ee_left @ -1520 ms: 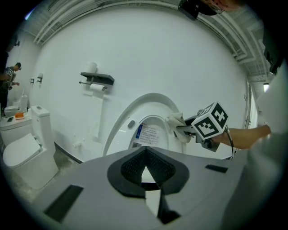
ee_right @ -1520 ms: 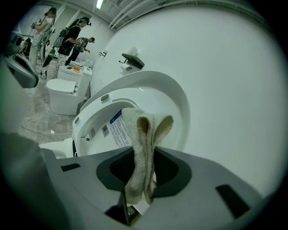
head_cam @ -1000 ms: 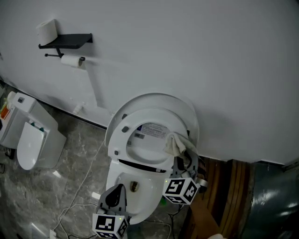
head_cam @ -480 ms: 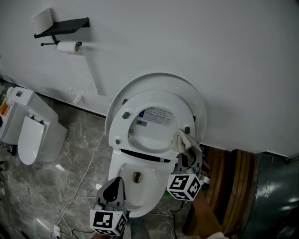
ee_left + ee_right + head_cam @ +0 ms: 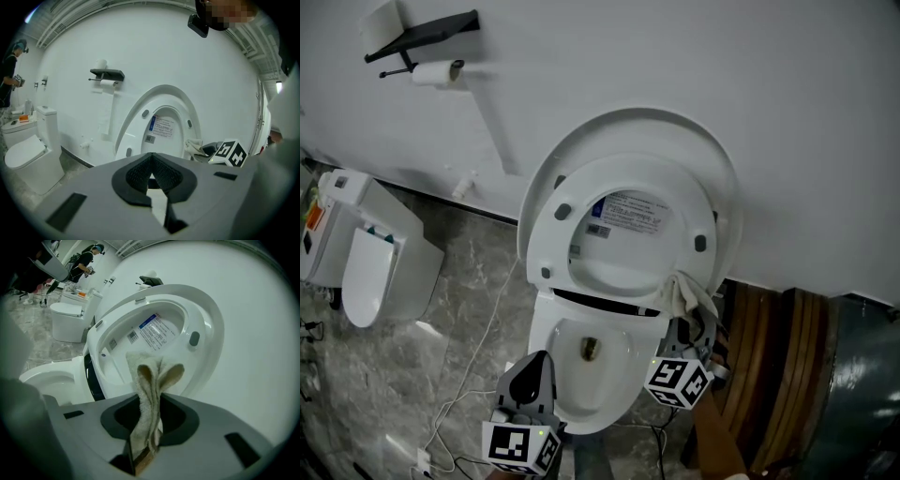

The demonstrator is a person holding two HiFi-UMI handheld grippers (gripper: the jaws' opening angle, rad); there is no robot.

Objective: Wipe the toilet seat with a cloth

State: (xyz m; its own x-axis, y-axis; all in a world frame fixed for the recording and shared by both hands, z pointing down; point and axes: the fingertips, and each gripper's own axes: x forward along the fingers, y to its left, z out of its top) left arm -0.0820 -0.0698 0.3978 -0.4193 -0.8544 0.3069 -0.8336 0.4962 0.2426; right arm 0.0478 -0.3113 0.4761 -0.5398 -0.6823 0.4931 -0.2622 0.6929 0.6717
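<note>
The white toilet's seat (image 5: 555, 242) and lid stand raised against the wall. My right gripper (image 5: 690, 317) is shut on a beige cloth (image 5: 684, 294), which lies against the seat's lower right edge close to the bowl. In the right gripper view the folded cloth (image 5: 149, 380) sticks up from the jaws in front of the seat ring (image 5: 202, 352). My left gripper (image 5: 531, 377) is shut and empty, low over the bowl's front left rim (image 5: 546, 370). The left gripper view shows its pads (image 5: 140, 174) together, the seat (image 5: 139, 127) ahead and the cloth (image 5: 193, 146) at the right.
A second toilet (image 5: 370, 272) stands at the left. A black shelf with a paper roll (image 5: 433, 71) hangs on the wall. A white cable (image 5: 478, 347) runs over the marble floor. Wooden slats (image 5: 769, 356) stand to the right. A person (image 5: 9, 75) stands far back.
My right gripper has slid the cloth down the seat's right side towards the bowl. The left gripper has stayed by the bowl's front, sinking a little.
</note>
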